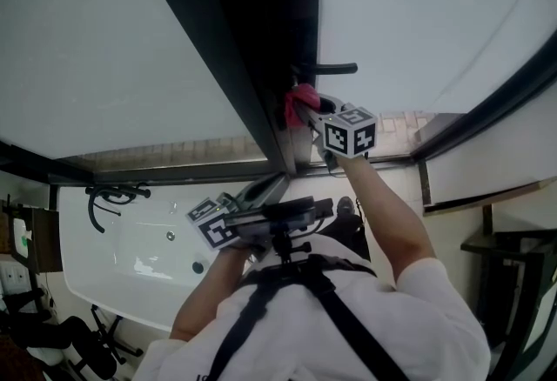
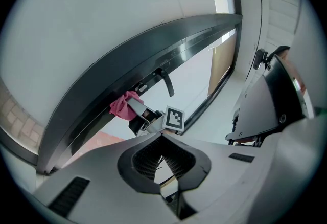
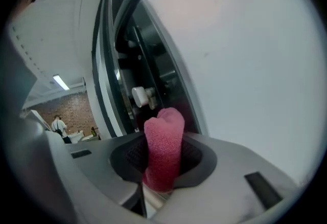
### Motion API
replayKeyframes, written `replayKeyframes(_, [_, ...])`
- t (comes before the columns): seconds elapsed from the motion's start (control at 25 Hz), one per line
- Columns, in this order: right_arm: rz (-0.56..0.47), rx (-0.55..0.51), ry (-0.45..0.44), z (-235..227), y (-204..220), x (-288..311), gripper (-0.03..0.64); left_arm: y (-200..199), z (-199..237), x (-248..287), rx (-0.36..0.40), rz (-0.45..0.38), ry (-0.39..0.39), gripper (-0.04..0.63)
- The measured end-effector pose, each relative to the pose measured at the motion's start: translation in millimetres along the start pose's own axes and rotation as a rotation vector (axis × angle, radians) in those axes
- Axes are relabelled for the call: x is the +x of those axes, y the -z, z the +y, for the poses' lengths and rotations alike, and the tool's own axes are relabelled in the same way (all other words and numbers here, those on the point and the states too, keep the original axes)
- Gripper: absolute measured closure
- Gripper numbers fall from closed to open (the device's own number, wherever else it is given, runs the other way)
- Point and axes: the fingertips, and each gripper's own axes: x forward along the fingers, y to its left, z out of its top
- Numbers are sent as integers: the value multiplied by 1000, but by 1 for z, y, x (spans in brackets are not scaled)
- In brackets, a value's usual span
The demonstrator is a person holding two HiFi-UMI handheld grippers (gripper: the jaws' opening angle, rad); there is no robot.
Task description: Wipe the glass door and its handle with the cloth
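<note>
Pink, nubbly-knit cloth (image 3: 164, 138) stands rolled into a thick upright wad between the jaws of the right gripper (image 3: 163, 161). The jaws are clamped on its lower half, and its rounded top pokes out past the ribbed black pads. Just above the centre of the head view, the wad lies against the dark metal frame (image 1: 252, 49) of the glass door (image 1: 418, 14), just below the slim black lever handle (image 1: 335, 69). The pane is frosted, pale and smooth. The frame is matt and nearly black. The cube (image 1: 350, 132) on this gripper carries black-and-white square markers on white faces.

Lower in the head view, at centre left, the left gripper (image 2: 162, 146) is held well apart from the door. Its own view shows smooth grey jaws with their tips together, the ridged pads meeting in a narrow V with nothing between them.

In the right gripper view, a small white cylindrical knob (image 3: 140, 96) sits in the frame's dark channel, just above the cloth.
</note>
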Motion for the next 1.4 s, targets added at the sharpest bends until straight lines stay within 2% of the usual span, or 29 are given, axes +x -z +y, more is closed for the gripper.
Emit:
replayKeyframes(0.32, [-56,-132,139,-18,-19,-17,520,-2,-1,-1,-1,-2,-5,603])
replayKeyframes(0.48, [-149,-208,211,-13,-43,-38,518,-1,0,-1,0,0,-8,603])
replayKeyframes(0.6, [-242,-295,212,4,-72,-50,518,-2,-1,0,2,1,-6,603])
replayKeyframes(0.72, [-277,-404,202,20,-88,-47,518,-2,-2,0,7,-2,-7,603])
replayKeyframes(0.84, [-263,-496,218,18,-81,-38,518,-2,0,-1,10,-10,-15,603])
replayKeyframes(1.08, [-187,-551,234,4,-48,-28,519,-3,1,-4,11,-14,-27,603])
replayKeyframes(1.2, [-140,-617,247,1,-36,-22,520,-4,1,-2,10,-11,-23,603])
replayKeyframes(1.32, [-75,-660,254,-5,-21,-15,520,-4,1,-2,11,-10,-20,603])
replayKeyframes(1.4, [29,-683,260,-13,-2,-9,519,-3,0,-2,11,-9,-17,603])
